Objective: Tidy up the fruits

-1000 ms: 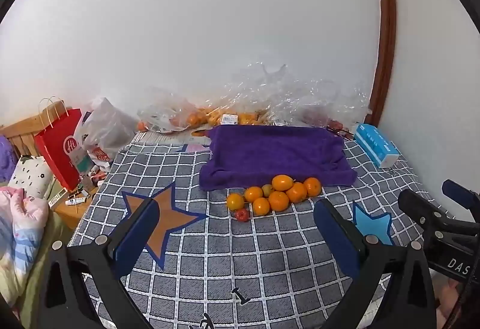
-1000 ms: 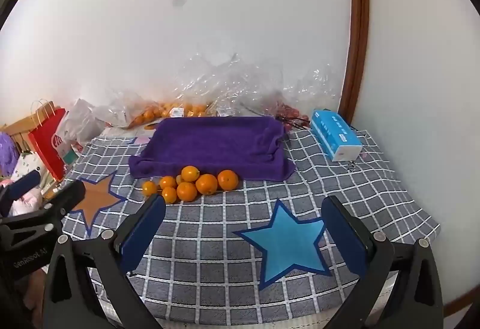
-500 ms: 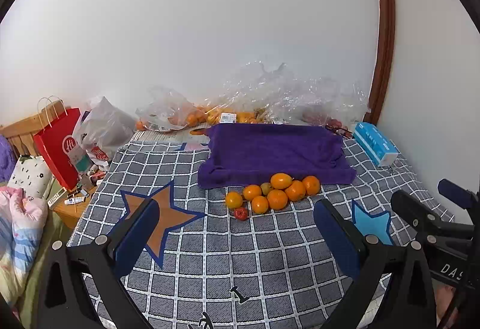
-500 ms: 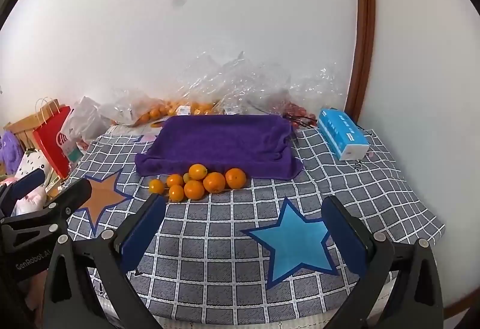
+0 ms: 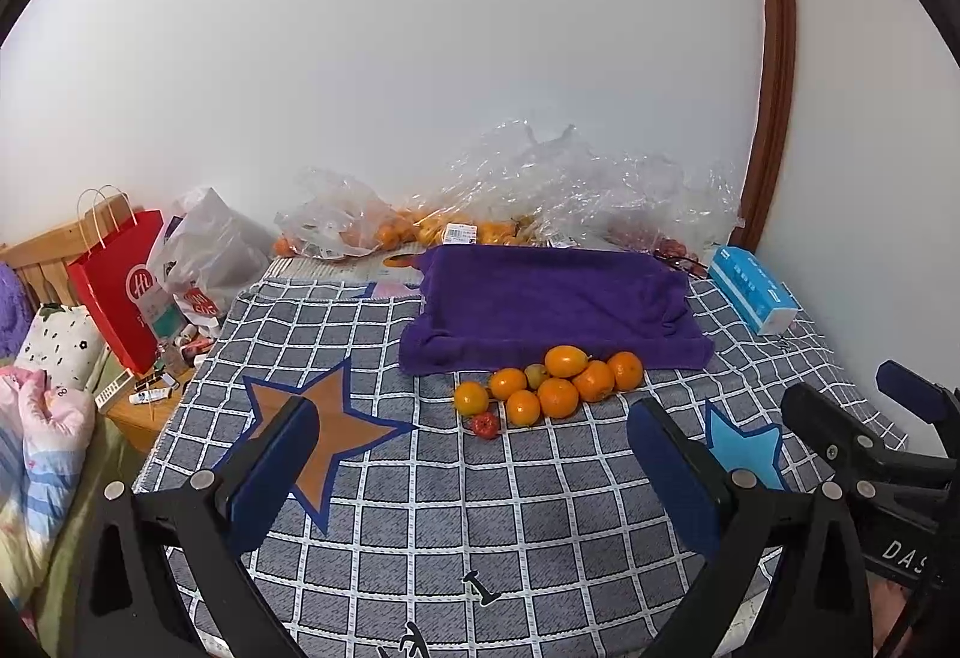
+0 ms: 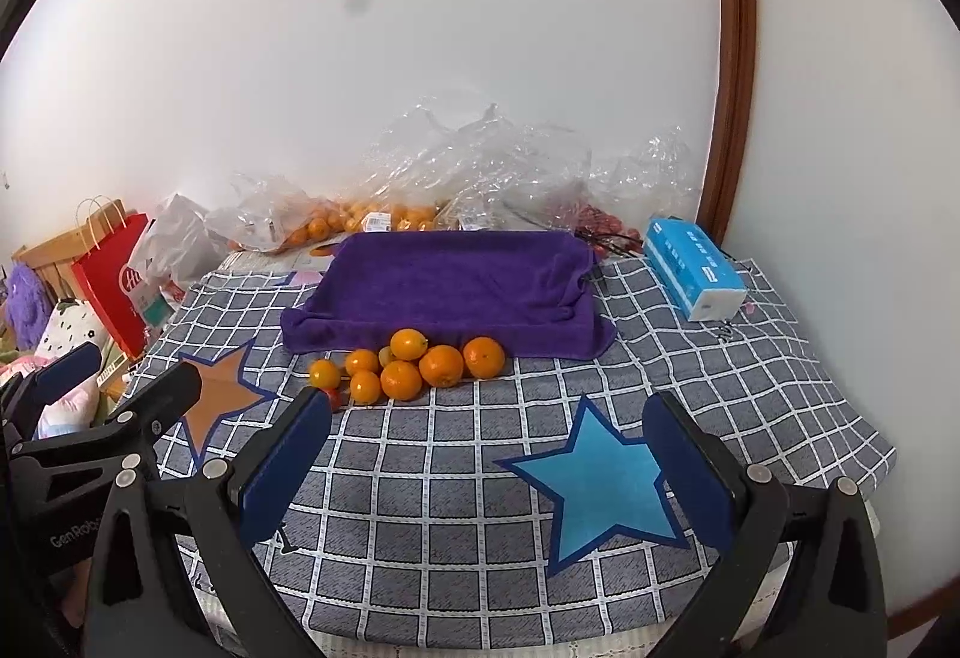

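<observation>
A pile of several oranges (image 5: 558,385) (image 6: 414,364) lies on the grey checked cloth, against the front edge of a purple towel-covered tray (image 5: 552,298) (image 6: 450,280). A small red fruit (image 5: 485,424) (image 6: 333,397) sits at the pile's near left, and one small greenish fruit (image 5: 536,373) is tucked among the oranges. My left gripper (image 5: 474,466) hovers open in front of the pile with nothing between its blue pads. My right gripper (image 6: 486,460) is open too, nearer the table's front and right of the pile.
Crumpled clear plastic bags (image 5: 540,196) holding more oranges lie along the wall behind the tray. A blue tissue box (image 6: 693,268) lies at the right. A red paper bag (image 5: 120,286) and bedding stand off the table's left edge. The white wall is close behind.
Both grippers have risen and tilted slightly, so the fruit pile and tray sit a little lower and nearer in each view. Both stayed open; no fruit moved.
</observation>
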`<state>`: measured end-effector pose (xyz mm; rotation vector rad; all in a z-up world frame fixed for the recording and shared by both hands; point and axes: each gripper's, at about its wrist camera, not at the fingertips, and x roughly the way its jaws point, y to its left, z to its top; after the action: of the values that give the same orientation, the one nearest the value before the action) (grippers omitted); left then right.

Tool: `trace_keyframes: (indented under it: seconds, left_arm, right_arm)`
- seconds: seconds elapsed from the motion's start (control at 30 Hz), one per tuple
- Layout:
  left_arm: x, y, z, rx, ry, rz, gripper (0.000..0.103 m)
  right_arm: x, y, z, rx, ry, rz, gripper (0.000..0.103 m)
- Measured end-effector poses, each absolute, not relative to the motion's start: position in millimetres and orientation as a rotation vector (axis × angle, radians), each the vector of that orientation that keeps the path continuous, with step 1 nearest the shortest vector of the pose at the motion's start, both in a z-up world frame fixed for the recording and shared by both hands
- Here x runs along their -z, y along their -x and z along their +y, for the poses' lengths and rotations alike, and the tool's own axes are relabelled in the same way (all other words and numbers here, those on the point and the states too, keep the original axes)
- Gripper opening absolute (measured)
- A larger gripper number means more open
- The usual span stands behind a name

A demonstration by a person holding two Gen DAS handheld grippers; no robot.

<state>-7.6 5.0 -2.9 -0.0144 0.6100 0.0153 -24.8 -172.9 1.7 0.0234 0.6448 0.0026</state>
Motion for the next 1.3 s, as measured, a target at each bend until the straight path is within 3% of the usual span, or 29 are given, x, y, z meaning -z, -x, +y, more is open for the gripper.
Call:
trace_keyframes:
  seconds: [1.3]
  left_arm:
    - [6.5, 8.9, 13.8, -0.018, 0.024, 0.623, 0.103]
  right_arm:
    - [1.8, 27.9, -178.5, 0.001, -0.047, 0.651, 0.102]
